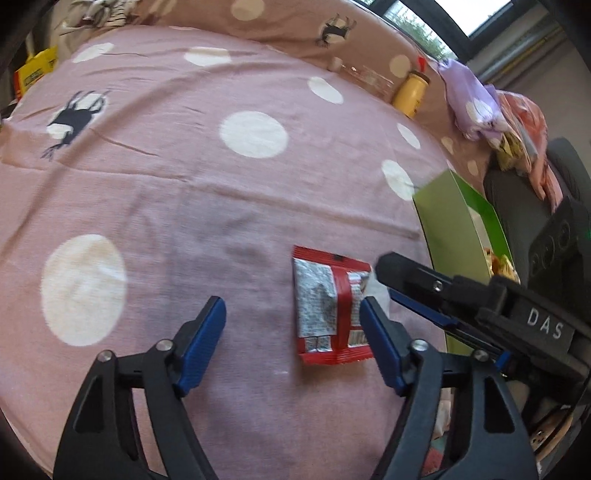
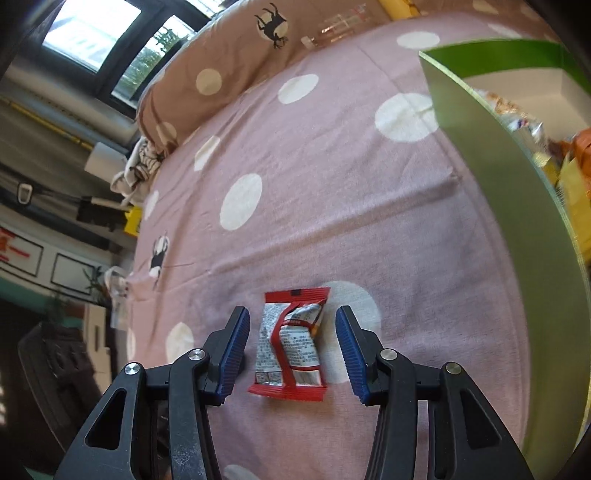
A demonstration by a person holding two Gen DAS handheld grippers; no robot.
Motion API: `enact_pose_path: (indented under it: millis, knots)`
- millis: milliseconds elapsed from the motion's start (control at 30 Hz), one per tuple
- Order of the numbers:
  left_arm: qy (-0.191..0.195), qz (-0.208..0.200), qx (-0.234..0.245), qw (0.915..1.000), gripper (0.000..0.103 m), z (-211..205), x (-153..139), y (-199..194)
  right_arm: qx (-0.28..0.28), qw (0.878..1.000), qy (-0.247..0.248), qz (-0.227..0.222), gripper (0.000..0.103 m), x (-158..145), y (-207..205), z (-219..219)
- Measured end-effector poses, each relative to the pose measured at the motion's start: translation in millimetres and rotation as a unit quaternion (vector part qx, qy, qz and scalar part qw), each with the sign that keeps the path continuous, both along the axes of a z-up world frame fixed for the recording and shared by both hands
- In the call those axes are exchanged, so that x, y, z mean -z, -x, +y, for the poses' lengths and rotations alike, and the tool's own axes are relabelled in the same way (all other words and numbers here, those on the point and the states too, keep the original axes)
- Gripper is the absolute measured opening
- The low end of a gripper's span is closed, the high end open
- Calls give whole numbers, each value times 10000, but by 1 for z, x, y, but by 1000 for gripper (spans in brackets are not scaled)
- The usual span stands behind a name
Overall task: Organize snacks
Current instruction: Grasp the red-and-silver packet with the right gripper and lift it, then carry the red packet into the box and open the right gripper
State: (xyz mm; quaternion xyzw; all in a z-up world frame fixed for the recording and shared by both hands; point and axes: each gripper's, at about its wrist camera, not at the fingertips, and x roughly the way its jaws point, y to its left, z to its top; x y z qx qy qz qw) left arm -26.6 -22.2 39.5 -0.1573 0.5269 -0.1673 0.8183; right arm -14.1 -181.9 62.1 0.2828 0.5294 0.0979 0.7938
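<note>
Red and silver snack packet (image 2: 291,341) lies flat on the pink spotted bedspread (image 2: 332,206), printed back up, near the front edge of the bed. Right gripper (image 2: 291,350) straddles it: one blue pad stands on each side of the packet, both clear of it, jaws released, nothing grasped. In the left wrist view the same packet (image 1: 330,310) sits just left of the left gripper's right finger, whose tip overlaps the packet's right edge; the left gripper (image 1: 291,334) is spread wide and empty, most of the gap between its fingers being bare cloth. The right gripper's black finger (image 1: 417,275) comes in from the right side of that view, tip just beside the packet's far right corner. Green box (image 2: 491,177) stands to the right of the packet, its tall wall close by the right gripper; loose wrapped snacks (image 2: 569,177) show inside it. Farther off: a brown spotted pillow (image 2: 221,62) along the far edge of the bed, a yellow jar (image 1: 412,92) lying by it, and a lilac bag (image 1: 471,99) at far right. Window (image 2: 92,33) beyond.
</note>
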Motion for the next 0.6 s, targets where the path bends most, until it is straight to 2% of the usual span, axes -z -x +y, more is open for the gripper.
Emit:
enact_pose_path:
  millis: [100, 167, 233, 300, 433, 600]
  knots:
    - [67, 129, 111, 9998, 52, -9, 8, -3, -63, 9997, -194, 162, 49, 9, -4, 1]
    - [159, 179, 162, 9996, 47, -13, 10, -4, -119, 9996, -111, 226, 49, 13, -7, 7]
    - [235, 143, 271, 9993, 34, -19, 10, -4, -189, 9995, -109, 244, 49, 16, -9, 10]
    - [219, 147, 344, 9991, 32, -22, 11, -3, -294, 9989, -163, 323, 49, 21, -11, 15]
    - [96, -151, 378, 9991, 31, -29, -1, 4, -227, 9993, -123, 281, 49, 19, -8, 14]
    - [183, -886, 594, 9941, 31, -46, -37, 14, -19, 9990, 80, -446, 49, -22, 8, 0]
